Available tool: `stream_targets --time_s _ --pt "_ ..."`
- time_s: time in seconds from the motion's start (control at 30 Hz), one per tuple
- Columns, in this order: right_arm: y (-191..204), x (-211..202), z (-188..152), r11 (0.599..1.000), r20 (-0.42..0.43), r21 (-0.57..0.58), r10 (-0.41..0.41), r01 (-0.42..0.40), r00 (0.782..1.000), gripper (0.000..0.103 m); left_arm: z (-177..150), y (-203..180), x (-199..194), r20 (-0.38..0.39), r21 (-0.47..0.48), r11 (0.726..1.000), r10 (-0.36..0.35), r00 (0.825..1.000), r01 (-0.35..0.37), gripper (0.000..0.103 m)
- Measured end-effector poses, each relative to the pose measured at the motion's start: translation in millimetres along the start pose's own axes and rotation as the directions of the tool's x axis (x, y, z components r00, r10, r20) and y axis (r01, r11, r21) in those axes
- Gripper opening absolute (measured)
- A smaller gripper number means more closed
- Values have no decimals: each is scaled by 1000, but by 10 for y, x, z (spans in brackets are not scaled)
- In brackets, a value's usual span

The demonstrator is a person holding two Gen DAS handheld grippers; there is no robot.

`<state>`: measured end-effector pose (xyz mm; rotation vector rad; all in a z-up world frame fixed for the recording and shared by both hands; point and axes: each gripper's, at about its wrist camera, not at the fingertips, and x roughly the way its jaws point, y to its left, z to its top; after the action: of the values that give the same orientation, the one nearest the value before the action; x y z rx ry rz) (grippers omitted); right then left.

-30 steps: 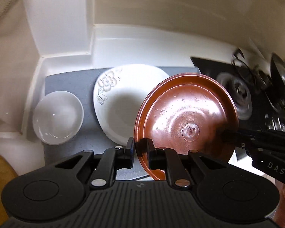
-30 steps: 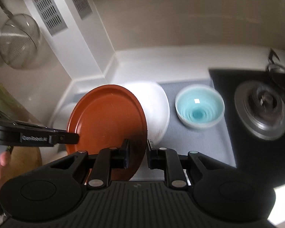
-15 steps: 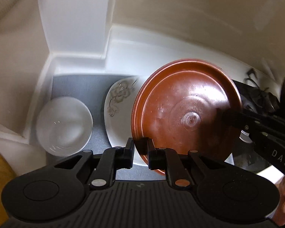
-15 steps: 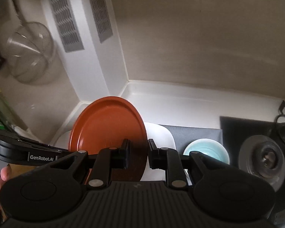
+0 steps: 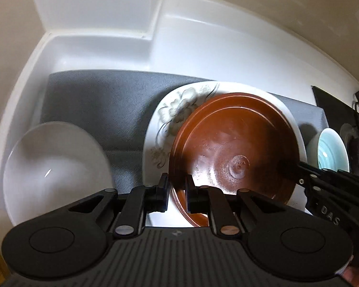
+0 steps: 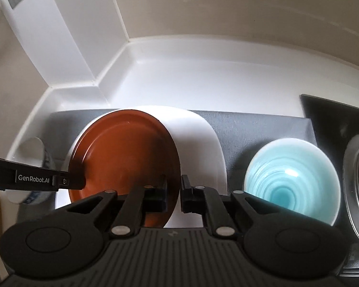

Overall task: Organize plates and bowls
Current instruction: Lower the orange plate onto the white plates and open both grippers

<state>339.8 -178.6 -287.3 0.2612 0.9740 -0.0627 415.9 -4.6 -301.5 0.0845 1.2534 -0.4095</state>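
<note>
The brown plate [image 5: 232, 148] sat over the white plate [image 5: 162, 124] on the grey mat [image 5: 103, 100], gripped at opposite edges. The left gripper [image 5: 177, 191] was clamped tight on its near rim, and the right gripper [image 6: 173, 189] was pinched on the other rim, with its jaws drawn fully together on it. A white bowl [image 5: 52, 167] lay left of the plates on the mat, and a blue bowl [image 6: 292, 177] lay to the right, beside the stove [image 6: 356, 167].

Brown plate [image 5: 234, 143]; white plate [image 5: 155, 143], grey floral print; turquoise bowl [image 6: 292, 177]; white bowl [image 5: 55, 167]; grey mat [image 5: 103, 100], perhaps fabric.
</note>
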Motion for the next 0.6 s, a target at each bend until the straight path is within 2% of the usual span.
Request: stream_targets --time_s 0.1,0.27,0.37,0.43,0.47,0.53,0.6 --pt "-68 57 -49 999 -8 34 7 -7 1000 11 -37 -64 -2 15 36 999 18 1000 -18 14" --pt "-128 132 -128 999 1 41 -11 11 1000 11 -53 -129 20 30 41 999 28 999 -29 12" --pt "-155 107 -139 998 31 50 -39 37 999 13 -65 -143 51 32 61 998 0 999 -2 12" --pt "-194 73 -142 996 26 91 -14 12 1000 29 -88 -111 14 12 47 999 -18 1000 17 12" --pt "-207 29 -159 995 37 102 -2 -1 999 33 -122 -89 -63 27 42 999 -31 999 30 13" --pt "-202 -106 -207 995 73 100 -11 4 997 37 -245 -30 -312 94 61 996 -70 993 64 20" --pt "-194 -256 -263 995 100 95 -17 7 995 37 -405 101 -575 152 56 993 -108 982 101 47"
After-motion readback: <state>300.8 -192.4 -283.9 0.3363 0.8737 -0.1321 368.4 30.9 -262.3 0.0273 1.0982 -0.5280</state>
